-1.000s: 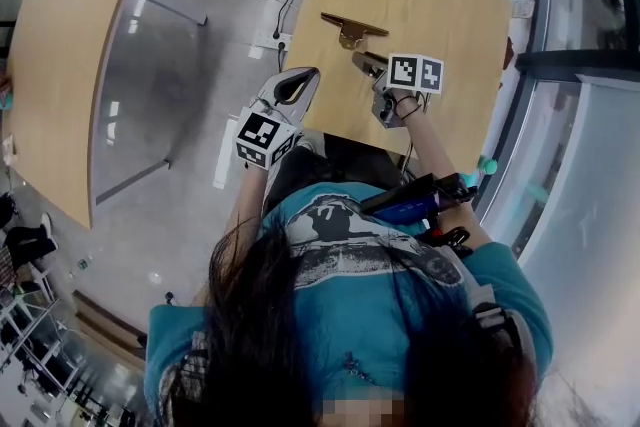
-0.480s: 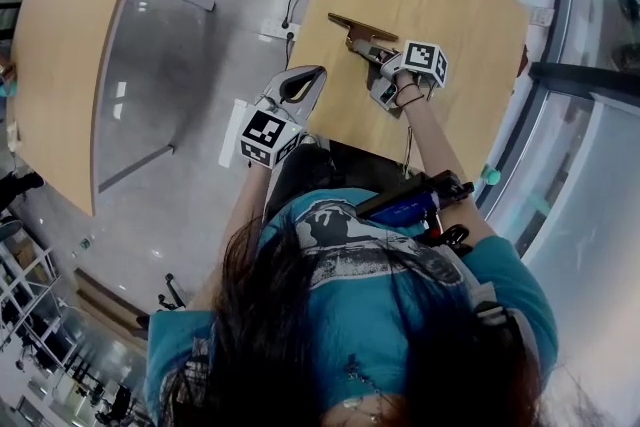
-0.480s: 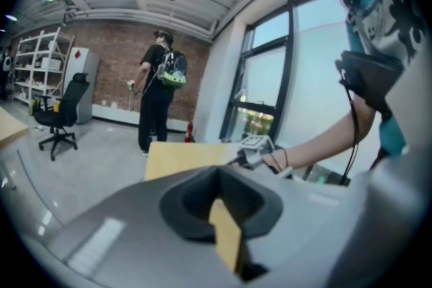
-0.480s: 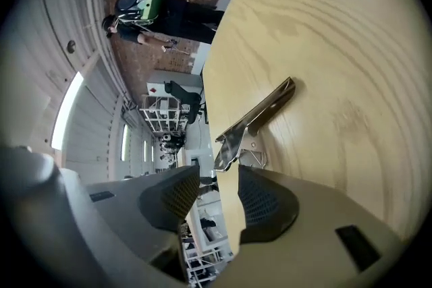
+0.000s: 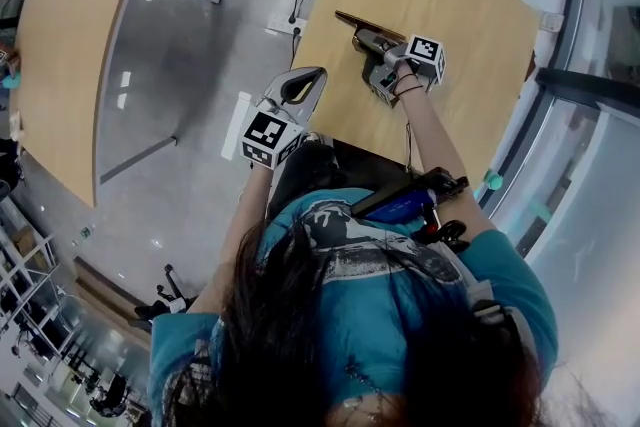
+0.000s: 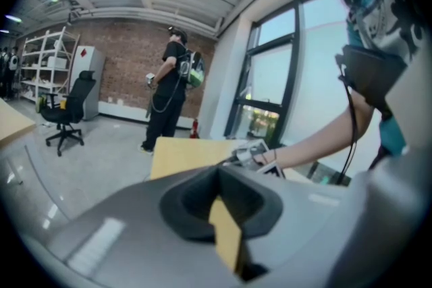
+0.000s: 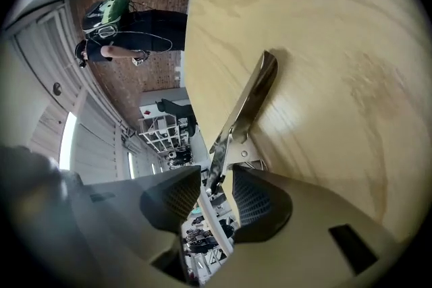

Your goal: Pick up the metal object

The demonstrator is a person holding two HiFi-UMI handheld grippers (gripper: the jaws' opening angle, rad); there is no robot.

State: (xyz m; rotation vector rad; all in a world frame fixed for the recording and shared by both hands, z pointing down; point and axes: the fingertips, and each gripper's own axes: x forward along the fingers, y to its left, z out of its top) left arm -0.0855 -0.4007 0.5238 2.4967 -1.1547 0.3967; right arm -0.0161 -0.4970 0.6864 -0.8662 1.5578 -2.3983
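The clip (image 7: 251, 101) near the table's (image 5: 450, 5) left edge looks stiff, light and slippery; its lever, the likely hold, stands between the right gripper's (image 7: 217, 184) parted jaws.

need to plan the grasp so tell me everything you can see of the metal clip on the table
The metal clip is shiny silvery metal with a brassy tint in the head view: a long flat bar with a riveted lever plate hinged at its middle. It lies flat on the wooden table, near its left side. The lever stands between the fingers of the right gripper, which are apart, and neither pad clearly presses on it. Nothing else touches it.
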